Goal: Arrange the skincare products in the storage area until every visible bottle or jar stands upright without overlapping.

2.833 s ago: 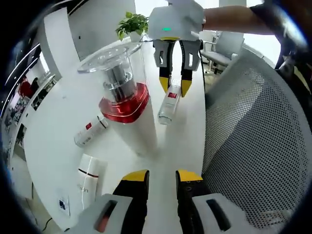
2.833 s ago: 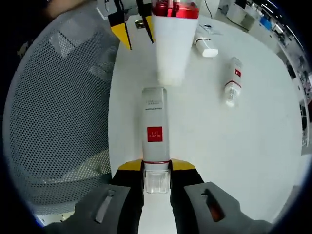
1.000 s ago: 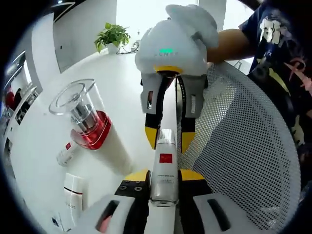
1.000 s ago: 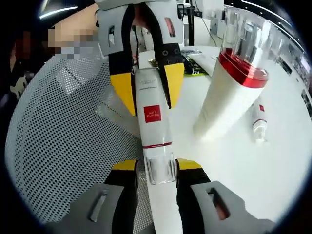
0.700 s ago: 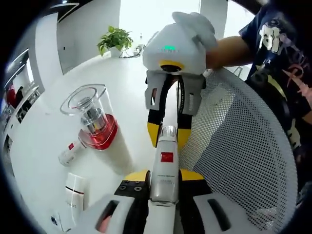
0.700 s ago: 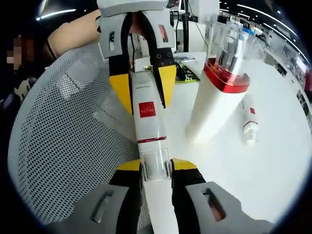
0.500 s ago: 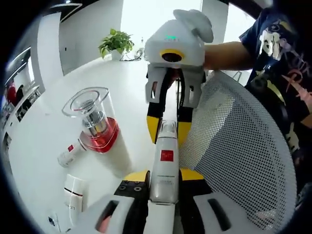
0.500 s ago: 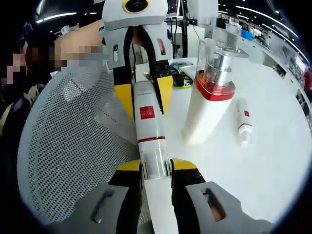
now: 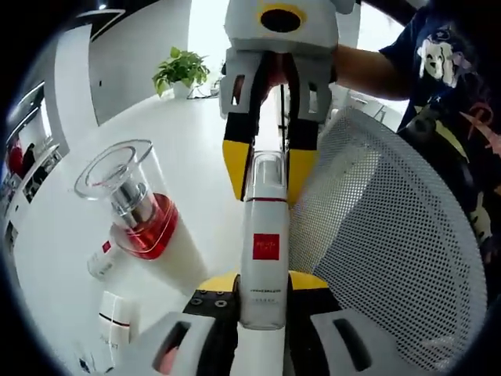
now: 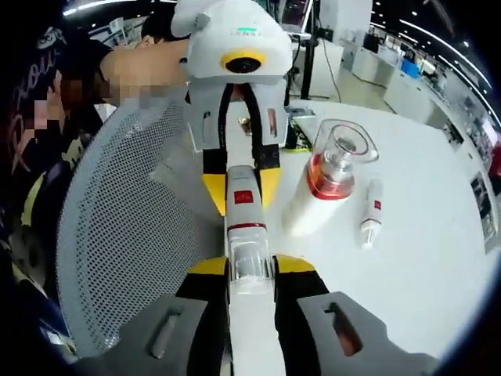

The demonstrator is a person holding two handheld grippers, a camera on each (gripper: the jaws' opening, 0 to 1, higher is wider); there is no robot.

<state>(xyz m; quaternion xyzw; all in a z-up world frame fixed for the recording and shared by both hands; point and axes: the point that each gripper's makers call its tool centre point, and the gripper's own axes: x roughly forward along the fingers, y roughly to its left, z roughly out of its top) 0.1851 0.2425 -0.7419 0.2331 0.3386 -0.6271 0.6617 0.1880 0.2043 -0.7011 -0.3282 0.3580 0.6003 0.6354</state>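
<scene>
A slim white bottle with a red square label is held in the air between my two grippers. Its base sits between the jaws of my left gripper, which press on both sides. Its clear cap end is clamped in my right gripper. In the left gripper view the right gripper reaches in from the top, around the cap. In the right gripper view the left gripper faces me, its yellow fingertips on the base end. A tall white bottle with a red band and a clear cap stands upright on the white table.
A small white tube lies flat beside the tall bottle. Another white bottle lies near the table's edge. A white mesh chair back stands close beside the grippers. A person's arm holds the right gripper.
The right gripper lifted the slim bottle off the table and brought its base between the left jaws. Since then both views have shifted, with the bottle staying between the two grippers.
</scene>
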